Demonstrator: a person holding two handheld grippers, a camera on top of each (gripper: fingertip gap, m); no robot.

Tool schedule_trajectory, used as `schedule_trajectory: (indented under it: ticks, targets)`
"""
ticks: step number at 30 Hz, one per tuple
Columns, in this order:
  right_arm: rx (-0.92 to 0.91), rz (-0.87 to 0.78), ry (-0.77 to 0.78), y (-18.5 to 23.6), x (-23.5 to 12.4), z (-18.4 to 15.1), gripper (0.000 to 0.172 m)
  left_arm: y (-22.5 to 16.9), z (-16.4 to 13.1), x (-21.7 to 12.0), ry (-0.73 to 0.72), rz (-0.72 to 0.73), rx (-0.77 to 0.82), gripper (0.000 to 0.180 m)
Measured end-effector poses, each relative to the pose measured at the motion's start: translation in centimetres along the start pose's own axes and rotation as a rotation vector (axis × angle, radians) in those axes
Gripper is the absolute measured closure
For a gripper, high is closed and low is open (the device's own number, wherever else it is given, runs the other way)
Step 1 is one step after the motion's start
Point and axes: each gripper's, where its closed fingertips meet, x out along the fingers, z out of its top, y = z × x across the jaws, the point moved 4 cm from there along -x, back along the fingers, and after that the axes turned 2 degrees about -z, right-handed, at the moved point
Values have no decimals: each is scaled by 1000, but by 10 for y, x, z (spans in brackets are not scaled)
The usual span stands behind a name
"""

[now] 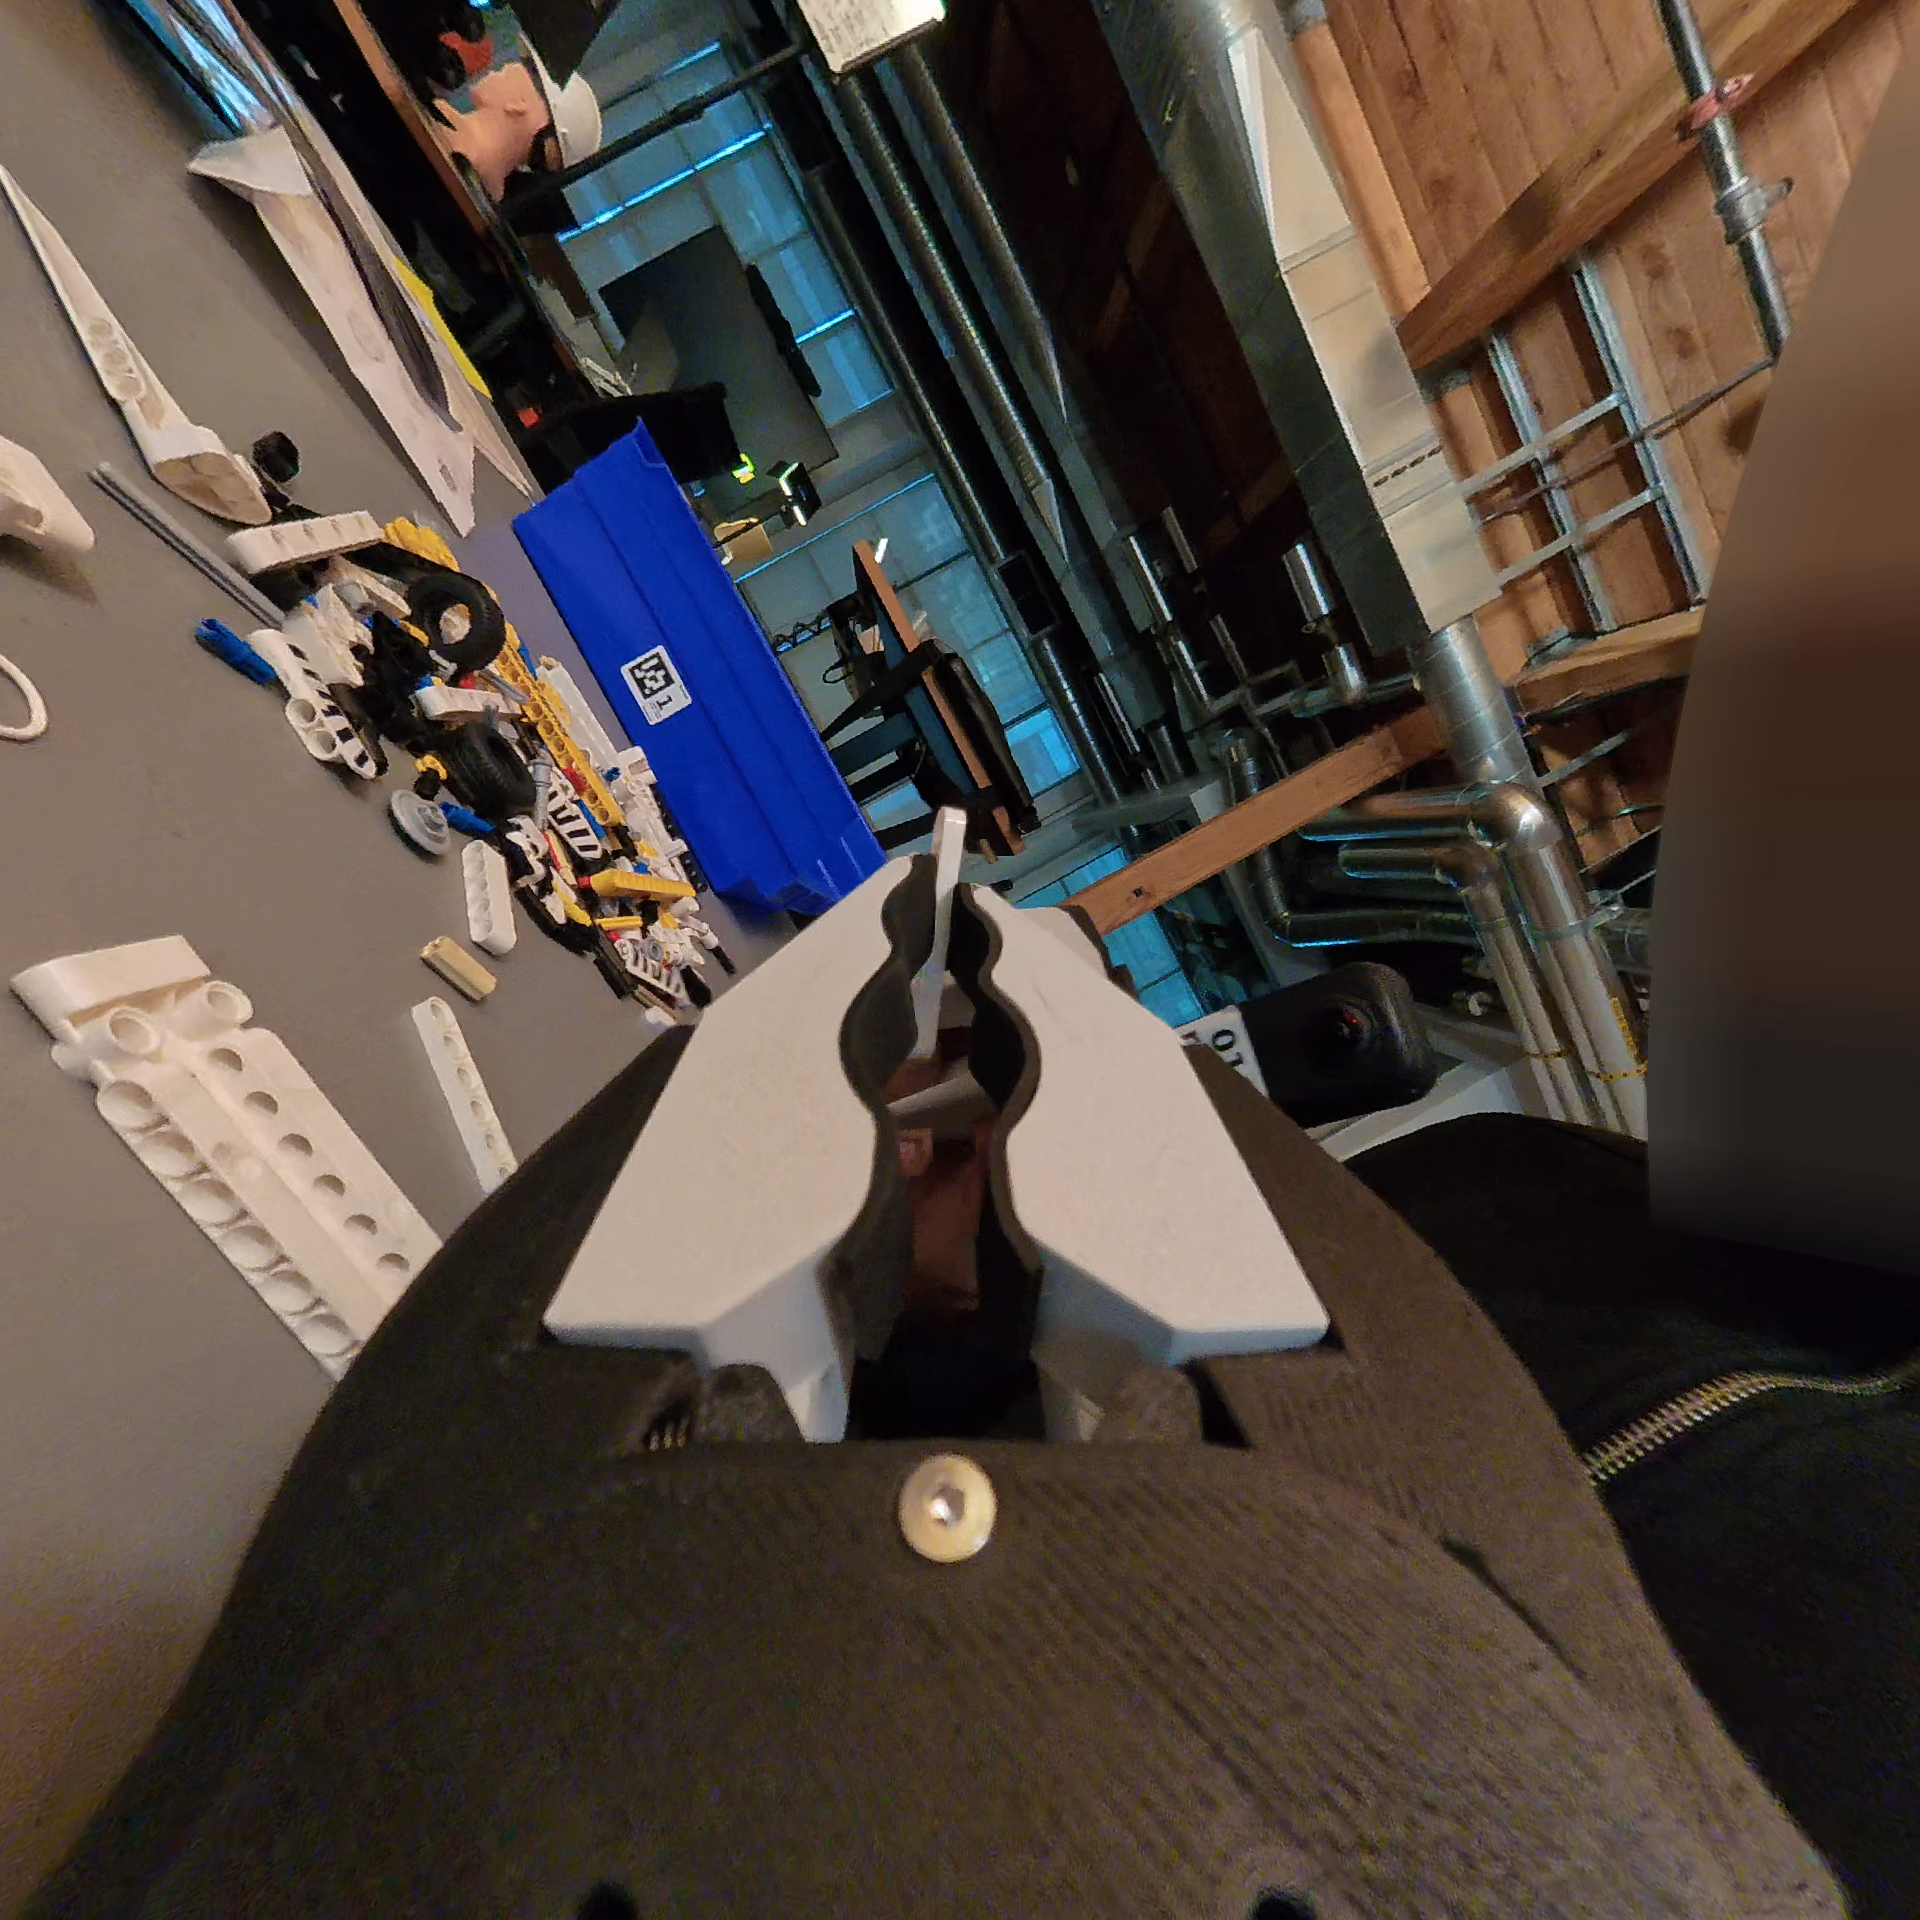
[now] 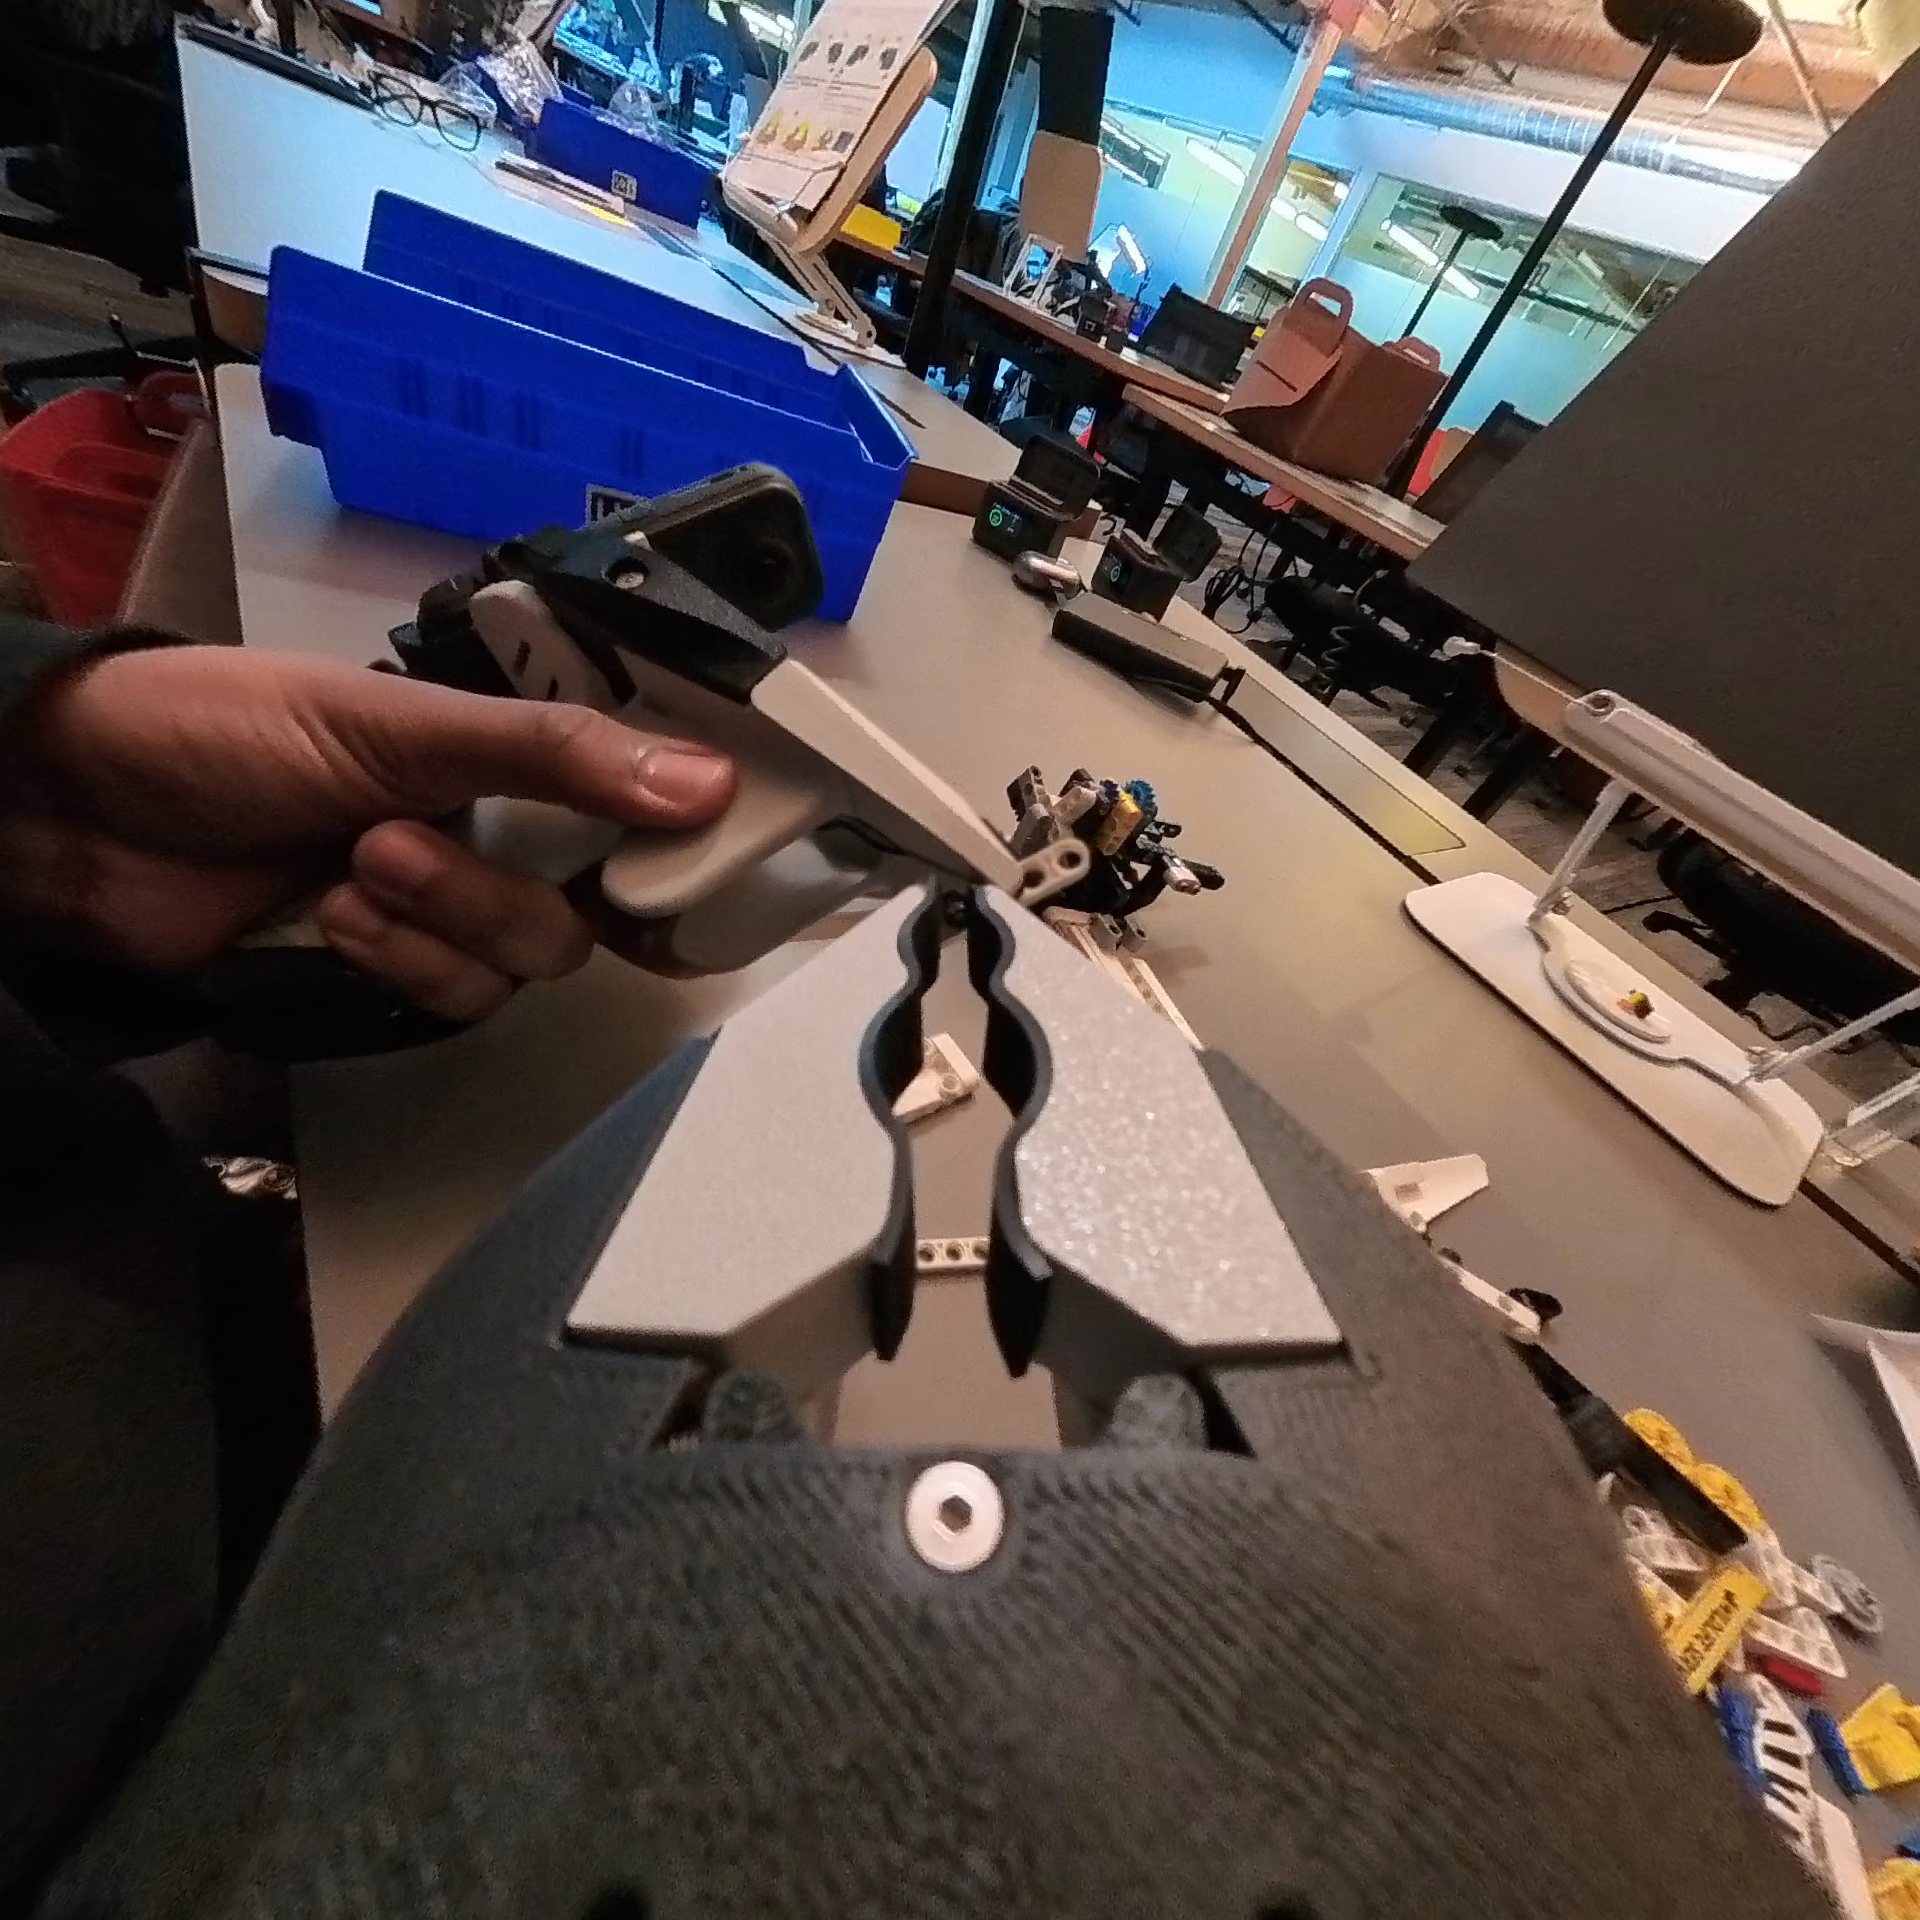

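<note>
A thin white perforated beam [image 1: 948,914] is pinched edge-on between the dark pads of the left gripper [image 1: 948,896], its end sticking out past the tips. In the right wrist view the beam [image 2: 1055,865] is seen poking from the left gripper [image 2: 1013,881], which is held by a hand [image 2: 343,810] above the grey table [image 2: 1351,935]. The right gripper [image 2: 954,906] is pressed nearly together on a small black piece [image 2: 952,912], just below that beam. A small dark assembly [image 2: 1117,836] stands just beyond, a blue bin [image 2: 540,416] farther back.
</note>
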Motion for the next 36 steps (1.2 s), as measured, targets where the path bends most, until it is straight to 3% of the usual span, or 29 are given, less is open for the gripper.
schedule_trajectory:
  ticks: [8,13,18,20,22,25,27,30,36]
  targets:
    - [4,-48,39,-2,-1,5,170,-4,5,4,39,178,246,179]
    - [63,-79,16,-8,-7,7,171,-3,4,12,56,190,306,176]
    - [223,-64,-69,-16,-13,12,170,-11,1,19,84,137,338,172]
    - [414,-8,-142,-23,-15,13,171,-14,3,20,78,120,321,171]
    - [545,-23,-215,-36,-20,8,171,-16,2,20,74,83,262,147]
    - [575,-29,-252,-44,-26,4,171,-10,-16,26,152,102,249,142]
    - [550,-21,-260,-40,-26,7,171,-12,-19,32,167,102,262,143]
    - [520,-26,-262,-36,-24,8,170,-16,-11,33,135,132,327,176]
    - [536,11,-239,-31,-26,1,170,-13,-14,27,170,273,496,179]
